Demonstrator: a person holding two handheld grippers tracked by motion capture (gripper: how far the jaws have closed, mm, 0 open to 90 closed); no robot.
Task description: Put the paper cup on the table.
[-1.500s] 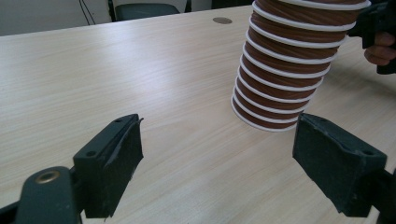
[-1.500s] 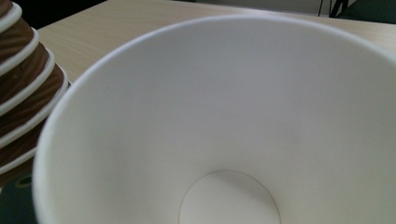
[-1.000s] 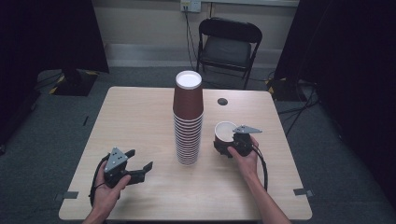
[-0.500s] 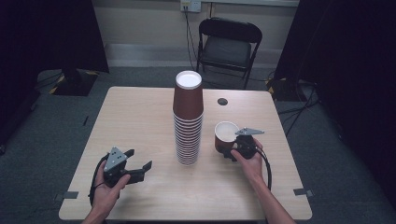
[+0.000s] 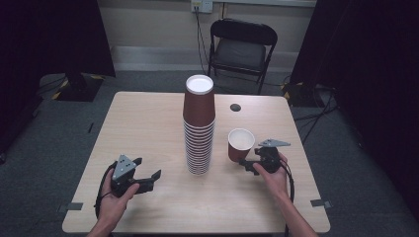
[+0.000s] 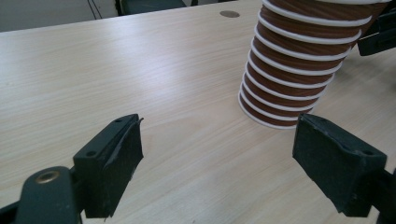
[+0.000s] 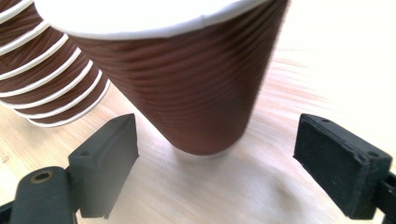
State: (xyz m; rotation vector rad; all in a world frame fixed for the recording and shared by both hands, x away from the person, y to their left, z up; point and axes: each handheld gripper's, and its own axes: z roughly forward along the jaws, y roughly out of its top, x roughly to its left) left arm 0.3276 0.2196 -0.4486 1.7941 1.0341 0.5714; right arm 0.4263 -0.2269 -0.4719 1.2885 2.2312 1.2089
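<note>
A: Starting at the left, what is the left claw (image 5: pixel 148 179) doing?

B: It sits low over the tabletop (image 5: pixel 148 123) near the person's edge, held in the left hand (image 5: pixel 114 197). Its jaws stand wide apart with nothing between them. In the left gripper view the bare wood lies between the jaws, and the tall stack of brown paper cups (image 6: pixel 299 60) rises ahead and to the right of them, apart from both.

A: And the stack itself?

B: It stands upright near the middle of the tabletop, many ribbed brown cups with white rims nested mouth up (image 5: pixel 199 128).

A: Then the single cup?

B: The lone brown paper cup (image 5: pixel 240 144) stands upright just right of the stack, close to it but apart, its white inside showing from above.

A: Where is it relative to the right claw (image 5: pixel 245 165)?

B: Just in front of it. In the right gripper view the cup (image 7: pixel 187 88) stands ahead of the jaw tips, centred on the gap between them, with clear space on each side. The jaws have just been closing a little, yet they are open and press on nothing. The right hand (image 5: pixel 274 173) holds that claw near the tabletop's right side.
</note>
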